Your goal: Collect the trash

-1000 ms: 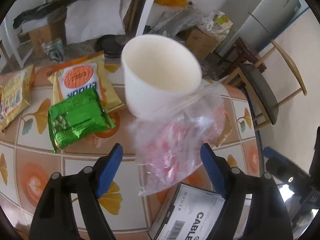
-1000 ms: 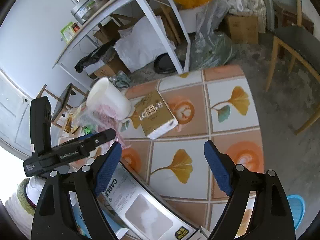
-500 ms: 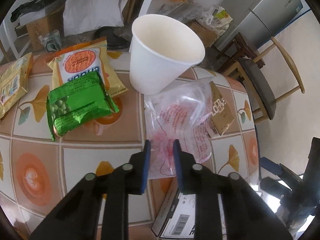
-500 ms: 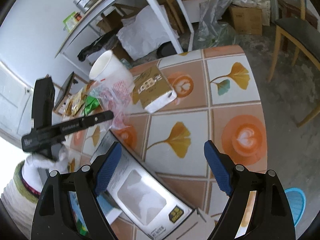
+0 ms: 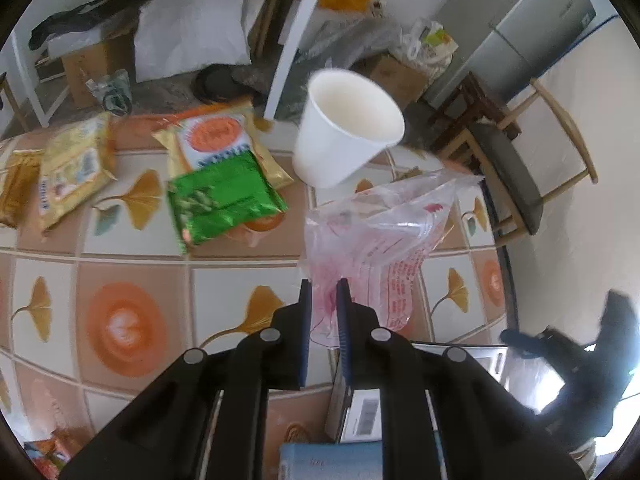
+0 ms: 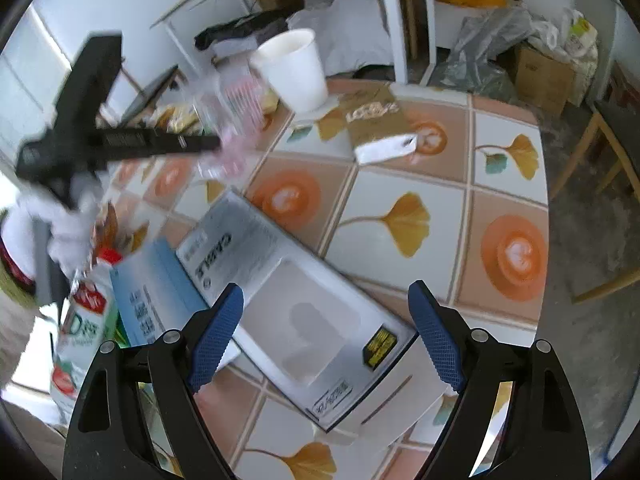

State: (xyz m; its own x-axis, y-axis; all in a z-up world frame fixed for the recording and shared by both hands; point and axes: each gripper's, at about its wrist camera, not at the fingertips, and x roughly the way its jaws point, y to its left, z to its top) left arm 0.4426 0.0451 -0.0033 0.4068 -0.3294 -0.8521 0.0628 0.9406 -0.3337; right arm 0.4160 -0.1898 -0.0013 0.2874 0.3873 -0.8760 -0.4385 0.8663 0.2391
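pinching a clear plastic bag with red print, the left gripper is closing its jaws narrow on the bag's lower end, and the bag seems to hang off the table in front of a white paper cup. this looks like the pick-up step for one piece of trash; the next move likely calls for carrying the limp bag clear without tipping the cup, to a bin that neither view shows. beyond the bag lie a green snack packet, an orange packet and a yellow packet toward the table's far left edge. the right gripper hovers wide and empty over a grey cable box at the near edge. only the right wrist view shows that box whole, a brown carton by the cup, a blue box and a milk carton at the near left corner; only the left view shows the pads meeting the bag.
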